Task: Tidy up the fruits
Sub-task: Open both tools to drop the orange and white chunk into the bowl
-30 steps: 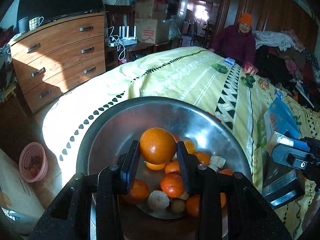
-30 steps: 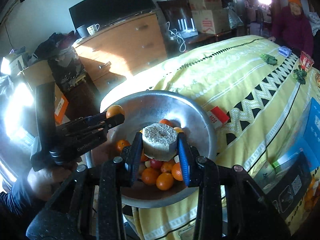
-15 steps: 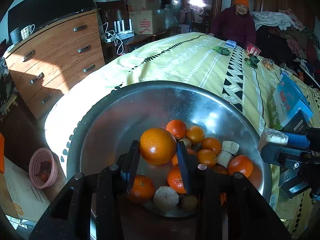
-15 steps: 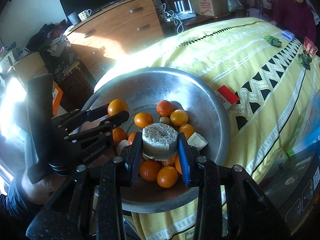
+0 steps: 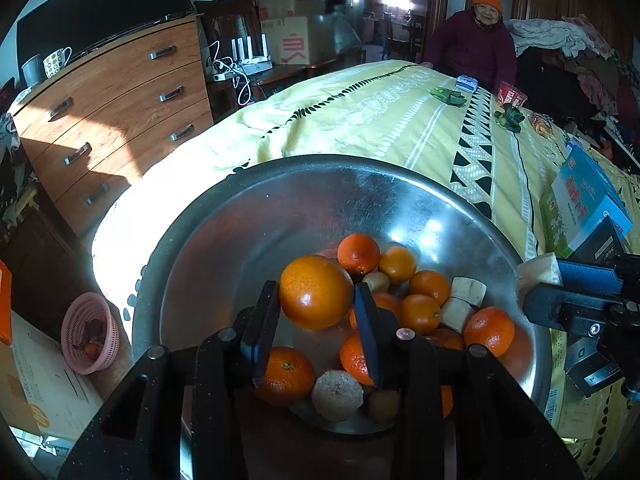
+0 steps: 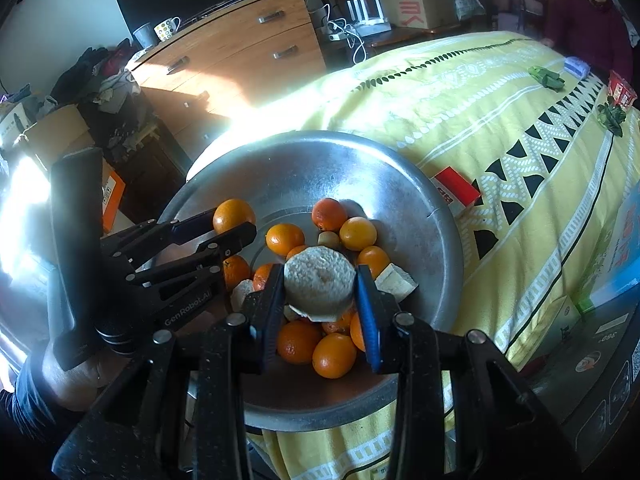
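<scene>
Plainly marked "GenRobot.AI", left claw (image 6: 234,230) clenches an orange (image 5: 316,292); right claw (image 6: 320,304) grips perhaps cut fruit (image 6: 320,282).

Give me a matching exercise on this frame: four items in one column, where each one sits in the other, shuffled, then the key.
Items:
1. large orange
2. pale cut round
3. red-and-white carton
4. spotted mug

Places:
A. on top of the wooden dresser
B. between the left gripper fingers
C. on the yellow bedspread beside the metal basin
D. between the right gripper fingers

Pairs: 1-B, 2-D, 3-C, 4-A
</scene>
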{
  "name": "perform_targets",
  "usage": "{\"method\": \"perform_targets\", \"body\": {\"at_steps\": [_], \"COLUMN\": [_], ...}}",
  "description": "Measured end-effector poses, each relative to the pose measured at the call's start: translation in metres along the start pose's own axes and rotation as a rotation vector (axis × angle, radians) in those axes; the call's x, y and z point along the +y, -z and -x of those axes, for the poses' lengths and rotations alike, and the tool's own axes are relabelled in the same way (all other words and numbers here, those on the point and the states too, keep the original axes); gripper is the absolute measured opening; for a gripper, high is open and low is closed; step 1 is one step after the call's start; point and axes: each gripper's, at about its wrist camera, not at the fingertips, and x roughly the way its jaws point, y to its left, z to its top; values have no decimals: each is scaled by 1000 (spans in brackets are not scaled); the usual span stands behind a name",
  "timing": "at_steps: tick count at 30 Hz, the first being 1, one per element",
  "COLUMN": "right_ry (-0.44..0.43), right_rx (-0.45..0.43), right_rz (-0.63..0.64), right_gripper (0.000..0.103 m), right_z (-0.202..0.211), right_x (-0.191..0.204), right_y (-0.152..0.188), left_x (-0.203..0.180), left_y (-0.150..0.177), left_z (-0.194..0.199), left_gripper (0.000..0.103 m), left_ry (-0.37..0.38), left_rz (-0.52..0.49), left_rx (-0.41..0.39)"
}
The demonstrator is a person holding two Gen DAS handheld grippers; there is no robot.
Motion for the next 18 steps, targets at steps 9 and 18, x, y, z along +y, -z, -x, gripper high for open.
{"method": "perform_targets", "body": {"at_steps": [9,18], "right_ry": [10,46], "right_rx": [-57,-267], "right_rz": [40,95], "right_gripper": [68,75], "right_z": [19,96], "right_x": [8,21], "right_y": [-1,26], "left_x": [-1,-2], "left_y": [0,-2], "left_z": [8,43], "left_gripper": [74,74], "left_ry": [-77,-67], "left_rz": [10,37], "left_rx": [-7,-78]}}
